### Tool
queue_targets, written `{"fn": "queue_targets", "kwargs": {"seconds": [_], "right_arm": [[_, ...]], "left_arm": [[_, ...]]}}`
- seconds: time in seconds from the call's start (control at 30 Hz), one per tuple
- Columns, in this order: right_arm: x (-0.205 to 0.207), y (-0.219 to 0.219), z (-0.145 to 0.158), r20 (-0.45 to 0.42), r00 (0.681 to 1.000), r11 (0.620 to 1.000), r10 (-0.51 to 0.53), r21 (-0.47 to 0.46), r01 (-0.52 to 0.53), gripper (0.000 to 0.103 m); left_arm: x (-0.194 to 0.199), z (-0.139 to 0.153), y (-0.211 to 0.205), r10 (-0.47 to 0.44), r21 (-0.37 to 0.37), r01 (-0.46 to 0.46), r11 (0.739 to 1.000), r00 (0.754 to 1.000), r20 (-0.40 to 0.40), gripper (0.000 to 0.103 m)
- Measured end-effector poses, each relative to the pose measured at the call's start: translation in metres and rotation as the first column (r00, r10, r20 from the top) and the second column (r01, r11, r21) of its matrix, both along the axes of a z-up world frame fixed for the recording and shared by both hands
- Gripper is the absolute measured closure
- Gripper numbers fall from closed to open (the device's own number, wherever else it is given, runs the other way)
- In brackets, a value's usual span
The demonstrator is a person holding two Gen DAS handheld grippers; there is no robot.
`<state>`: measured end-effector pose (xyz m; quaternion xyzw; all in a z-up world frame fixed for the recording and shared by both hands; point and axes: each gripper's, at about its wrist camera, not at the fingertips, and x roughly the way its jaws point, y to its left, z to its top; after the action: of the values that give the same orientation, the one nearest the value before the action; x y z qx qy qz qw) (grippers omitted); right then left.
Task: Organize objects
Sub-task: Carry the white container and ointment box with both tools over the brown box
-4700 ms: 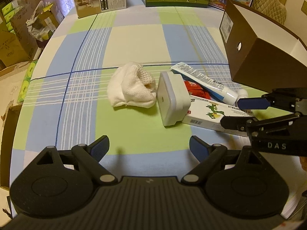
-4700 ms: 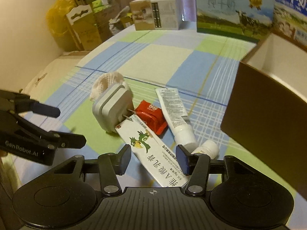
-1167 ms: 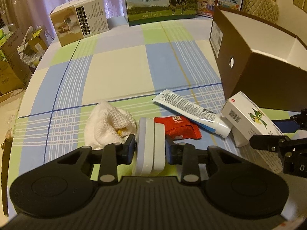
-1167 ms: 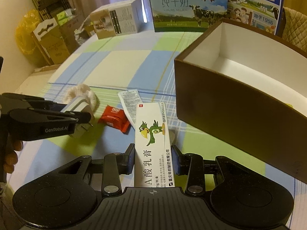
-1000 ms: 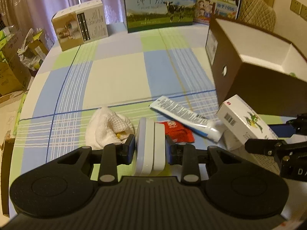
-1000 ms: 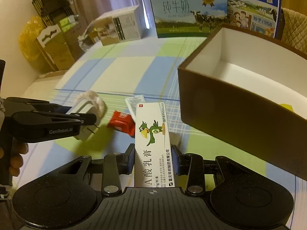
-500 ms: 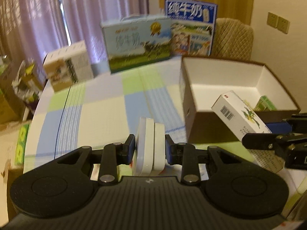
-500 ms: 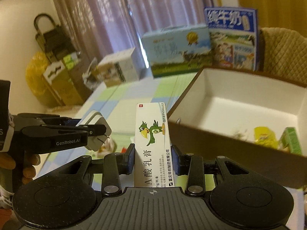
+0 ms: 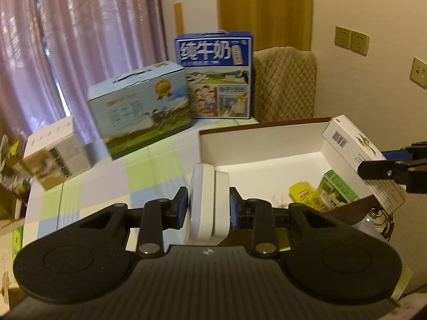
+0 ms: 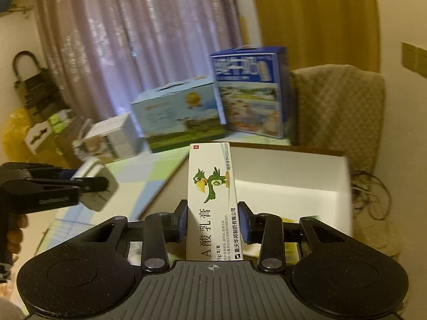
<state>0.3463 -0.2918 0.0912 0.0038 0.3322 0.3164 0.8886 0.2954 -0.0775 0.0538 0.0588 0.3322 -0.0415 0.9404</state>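
- The white plug block (image 9: pixel 208 202) was held tight in the left tool (image 9: pixel 208 210), lifted off the worktop (image 9: pixel 106 186) since a moment before.
- The bird carton (image 10: pixel 212 200) was gripped by the right tool (image 10: pixel 212 225), raised too.
- Both had been brought over the open brown box (image 9: pixel 267 146), so dropping in seemed next.
- Milk boxes (image 9: pixel 213 74) were seen behind.

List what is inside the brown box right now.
Inside the brown box, the left wrist view shows a green carton, a yellow packet and something pale and blurred beside it. The near wall and held items hide the rest of the floor.
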Motion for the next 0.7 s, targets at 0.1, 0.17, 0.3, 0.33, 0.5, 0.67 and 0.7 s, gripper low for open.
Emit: {"fn": "queue_targets", "kwargs": {"seconds": [0.1, 0.17, 0.3, 0.33, 0.5, 0.67, 0.7], "right_arm": [[0.015, -0.015, -0.001, -0.008, 0.999, 0.999, -0.032, -0.014, 0.032, 0.068], [0.024, -0.024, -0.004, -0.021, 0.999, 0.999, -0.048, -0.013, 0.048, 0.068], [0.041, -0.034, -0.010, -0.056, 0.996, 0.997, -0.072, 0.004, 0.072, 0.068], [0.046, -0.035, -0.013, -0.068, 0.995, 0.997, -0.076, 0.009, 0.077, 0.068], [0.071, -0.037, -0.031, -0.135, 0.986, 0.995, -0.097, 0.022, 0.101, 0.068], [0.100, -0.025, -0.059, -0.215, 0.968, 0.991, -0.128, 0.014, 0.135, 0.068], [0.105, -0.022, -0.064, -0.232, 0.963, 0.990, -0.135, 0.013, 0.142, 0.068]], "left_arm": [[0.016, -0.001, -0.014, -0.022, -0.004, 0.022, 1.000, 1.000, -0.009, 0.075], [0.026, -0.003, -0.023, -0.034, -0.007, 0.034, 0.999, 0.999, -0.022, 0.075], [0.045, -0.011, -0.041, -0.057, -0.002, 0.057, 0.998, 0.997, -0.044, 0.075], [0.050, -0.013, -0.045, -0.063, -0.002, 0.063, 0.998, 0.997, -0.050, 0.075], [0.078, -0.027, -0.061, -0.078, 0.003, 0.079, 0.997, 0.993, -0.087, 0.075], [0.109, -0.049, -0.072, -0.079, 0.028, 0.083, 0.996, 0.988, -0.133, 0.075], [0.115, -0.054, -0.074, -0.076, 0.034, 0.081, 0.996, 0.987, -0.144, 0.075]]}}
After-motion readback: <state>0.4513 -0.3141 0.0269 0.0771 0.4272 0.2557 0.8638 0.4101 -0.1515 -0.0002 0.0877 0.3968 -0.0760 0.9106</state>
